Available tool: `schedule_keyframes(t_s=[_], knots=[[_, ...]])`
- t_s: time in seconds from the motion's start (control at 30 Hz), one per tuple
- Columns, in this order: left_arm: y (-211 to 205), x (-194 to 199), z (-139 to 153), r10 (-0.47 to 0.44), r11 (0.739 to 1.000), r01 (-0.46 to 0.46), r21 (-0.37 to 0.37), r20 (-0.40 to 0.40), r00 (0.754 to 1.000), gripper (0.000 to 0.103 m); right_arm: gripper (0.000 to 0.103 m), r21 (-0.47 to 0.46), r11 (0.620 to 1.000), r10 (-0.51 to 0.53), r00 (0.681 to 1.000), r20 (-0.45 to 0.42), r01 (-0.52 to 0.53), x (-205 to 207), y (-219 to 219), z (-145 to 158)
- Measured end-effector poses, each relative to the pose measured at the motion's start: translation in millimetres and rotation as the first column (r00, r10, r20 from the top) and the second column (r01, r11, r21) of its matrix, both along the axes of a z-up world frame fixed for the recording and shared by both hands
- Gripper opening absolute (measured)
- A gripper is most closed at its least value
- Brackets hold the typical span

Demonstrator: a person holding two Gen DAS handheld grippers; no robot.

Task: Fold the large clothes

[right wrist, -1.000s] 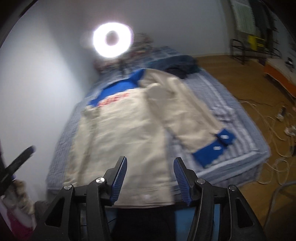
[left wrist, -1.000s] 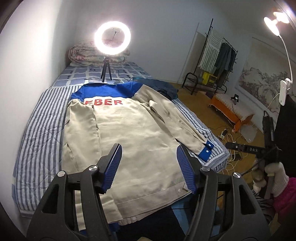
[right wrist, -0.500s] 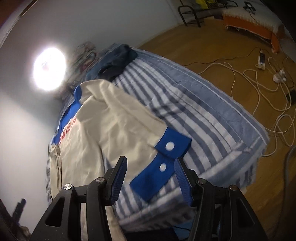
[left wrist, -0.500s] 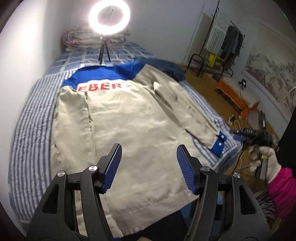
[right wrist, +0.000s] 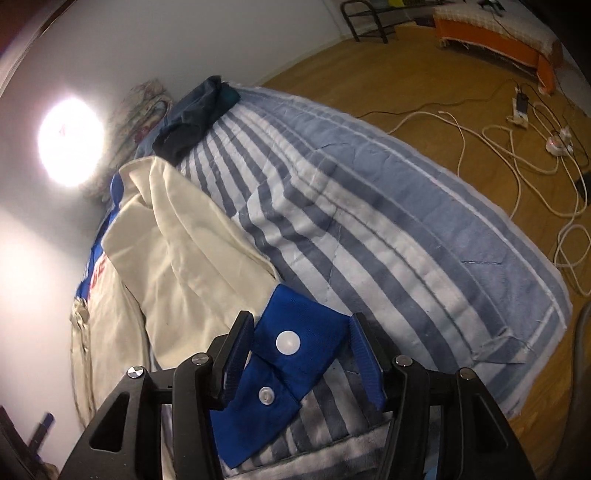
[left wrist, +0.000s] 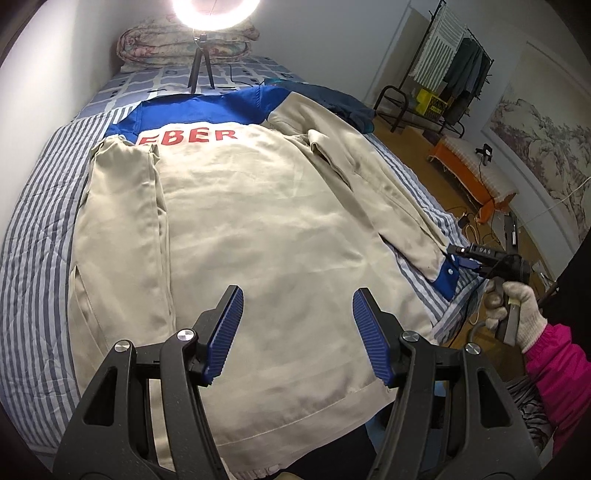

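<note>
Overhead, ring light (left wrist: 218,11); below, striped bedspread (right wrist: 388,236).

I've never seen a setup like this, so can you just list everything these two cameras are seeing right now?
Jacket: one, beige with blue yoke and red letters, spread back-up on the bed.
Sleeve cuff: one, blue with two snaps, near the bed's edge, between the right gripper's fingers.
Bedspread: one, blue and white stripes, under the jacket.
Dark garment: one, navy, bunched at the far side of the bed.
Folded quilt: one, floral, at the head of the bed.
Ring light: one, white, on a tripod on the bed.
Clothes rack: one, black, by the far wall.
Cables: several, white, on the wooden floor.
Left gripper: black with blue pads, open above the jacket's hem.
Right gripper: same, open around the cuff.
</note>
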State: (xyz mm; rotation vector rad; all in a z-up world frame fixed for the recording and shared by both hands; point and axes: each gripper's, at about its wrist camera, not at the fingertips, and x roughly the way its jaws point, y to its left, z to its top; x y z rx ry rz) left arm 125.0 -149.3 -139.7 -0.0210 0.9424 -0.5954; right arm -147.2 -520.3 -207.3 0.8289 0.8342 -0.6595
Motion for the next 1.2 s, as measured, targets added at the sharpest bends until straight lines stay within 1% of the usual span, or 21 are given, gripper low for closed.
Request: schedule_keyframes(t_s=[0.03, 0.07, 0.1, 0.13, 0.17, 0.2, 0.27, 0.4, 0.47, 0.57, 0.67, 0.7, 0.77, 0.83, 0.9, 0.93, 0.97, 1.0, 1.07, 1.13, 1.2], knots=[[-1.7, 0.7, -0.2, 0.002, 1.000, -0.002, 0.005, 0.004, 1.000, 0.064, 0.052, -0.017, 1.000, 0.012, 1.000, -0.011, -0.012, 2.4, 2.1, 0.4], [-3.2, 1.2, -0.4, 0.002, 1.000, -0.002, 0.006, 0.005, 1.000, 0.064, 0.036, -0.030, 0.999, 0.031, 0.999, -0.022, -0.031, 4.7, 4.9, 1.3], [-4.8, 2.1, -1.9, 0.003, 1.000, -0.003, 0.009, 0.000, 1.000, 0.063, 0.023, -0.034, 0.998, 0.043, 0.999, -0.026, -0.044, 5.8, 7.0, 1.7], [-5.7, 3.1, -3.0, 0.002, 1.000, -0.002, 0.010, -0.004, 1.000, 0.063, 0.020, -0.046, 0.998, 0.049, 0.998, -0.032, -0.051, 6.4, 9.9, 3.6], [-6.7, 3.9, -4.5, 0.003, 1.000, -0.003, 0.012, -0.008, 1.000, 0.063, 0.012, -0.058, 0.996, 0.060, 0.998, -0.028, -0.062, 7.5, 12.3, 6.4], [-6.9, 4.4, -5.4, 0.003, 1.000, -0.002, 0.013, -0.010, 1.000, 0.063, 0.009, -0.070, 0.994, 0.077, 0.997, -0.024, -0.078, 8.9, 15.4, 10.2], [-7.2, 4.1, -6.5, 0.007, 1.000, -0.007, 0.017, -0.009, 1.000, 0.063, 0.008, -0.115, 0.988, 0.099, 0.995, -0.021, -0.101, 11.4, 24.2, 22.3], [-6.0, 3.1, -5.3, 0.013, 1.000, -0.013, 0.016, 0.002, 1.000, 0.063, 0.007, -0.182, 0.975, 0.133, 0.991, 0.022, -0.127, 12.3, 40.0, 49.7], [-3.8, 3.0, -4.6, 0.021, 1.000, -0.021, 0.012, 0.005, 1.000, 0.063, 0.007, -0.214, 0.967, 0.146, 0.989, 0.029, -0.137, 12.3, 47.2, 60.9], [2.2, 4.3, -3.1, 0.038, 0.999, -0.038, 0.000, 0.006, 0.999, 0.063, 0.007, -0.272, 0.949, 0.178, 0.983, 0.038, -0.162, 15.7, 62.9, 81.3], [12.6, 7.7, -0.7, 0.067, 0.998, -0.067, -0.019, 0.005, 0.998, 0.063, 0.006, -0.327, 0.919, 0.251, 0.966, 0.054, -0.221, 29.4, 84.3, 101.2], [16.0, 8.5, 0.2, 0.077, 0.997, -0.077, -0.025, 0.006, 0.997, 0.063, 0.006, -0.342, 0.907, 0.283, 0.957, 0.061, -0.247, 35.1, 93.2, 107.7], [23.4, 11.3, 1.8, 0.101, 0.994, -0.100, -0.038, 0.004, 0.995, 0.063, 0.006, -0.382, 0.870, 0.361, 0.931, 0.062, -0.312, 47.6, 116.9, 120.2], [32.6, 14.2, 2.8, 0.127, 0.991, -0.126, -0.052, 0.000, 0.992, 0.063, 0.006, -0.419, 0.821, 0.446, 0.894, 0.045, -0.388, 60.6, 145.2, 127.8], [41.3, 16.6, 3.4, 0.151, 0.986, -0.151, -0.064, -0.004, 0.988, 0.063, 0.006, -0.448, 0.761, 0.530, 0.848, 0.013, -0.469, 73.2, 177.3, 130.7], [45.0, 17.4, 3.8, 0.162, 0.984, -0.162, -0.069, -0.006, 0.987, 0.063, 0.006, -0.460, 0.723, 0.576, 0.817, -0.010, -0.516, 80.7, 195.0, 130.1], [50.9, 18.9, 3.6, 0.177, 0.981, -0.177, -0.075, -0.010, 0.984, 0.063, 0.006, -0.468, 0.679, 0.625, 0.780, -0.036, -0.566, 88.3, 215.0, 127.5], [56.0, 20.2, 3.0, 0.191, 0.978, -0.192, -0.082, -0.015, 0.981, 0.063, 0.006, -0.470, 0.645, 0.660, 0.750, -0.054, -0.602, 92.0, 230.6, 123.5], [64.7, 22.2, 0.4, 0.213, 0.972, -0.215, -0.096, -0.031, 0.977, 0.063, 0.006, -0.465, 0.545, 0.741, 0.660, -0.123, -0.698, 104.2, 269.2, 110.3], [75.1, 25.4, -5.4, 0.233, 0.965, -0.239, -0.111, -0.063, 0.970, 0.063, 0.006, -0.436, 0.437, 0.806, 0.558, -0.199, -0.786, 113.6, 302.2, 89.5], [80.1, 26.7, -10.0, 0.245, 0.961, -0.254, -0.113, -0.082, 0.966, 0.063, 0.006, -0.385, 0.353, 0.844, 0.468, -0.264, -0.853, 119.1, 326.5, 65.2]])
